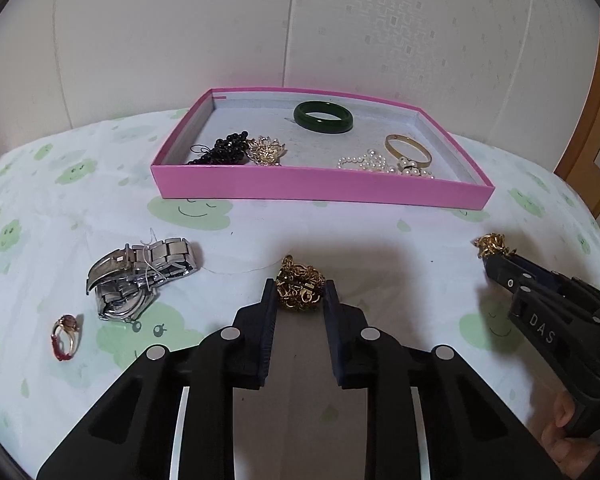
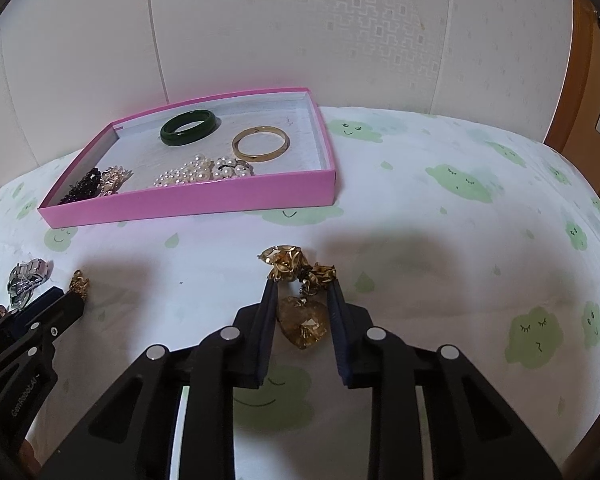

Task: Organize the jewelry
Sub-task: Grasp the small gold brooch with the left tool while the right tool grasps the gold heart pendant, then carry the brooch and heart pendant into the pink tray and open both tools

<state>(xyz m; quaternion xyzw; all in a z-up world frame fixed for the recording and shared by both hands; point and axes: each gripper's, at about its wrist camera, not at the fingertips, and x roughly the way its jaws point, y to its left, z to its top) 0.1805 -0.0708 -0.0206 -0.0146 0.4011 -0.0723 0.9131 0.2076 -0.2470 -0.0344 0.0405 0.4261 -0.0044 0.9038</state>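
In the left wrist view my left gripper is shut on a tangled gold chain that fills the gap between its fingertips, low over the cloth. At the right edge my right gripper pinches a gold clump. In the right wrist view my right gripper is shut on a gold necklace; its amber heart pendant lies between the fingers. The left gripper shows at the left with the gold chain at its tip.
A pink tray at the back holds a green bangle, a gold bangle, pearls, black beads and a gold brooch. On the cloth at left lie a silver watch and a red-stone ring.
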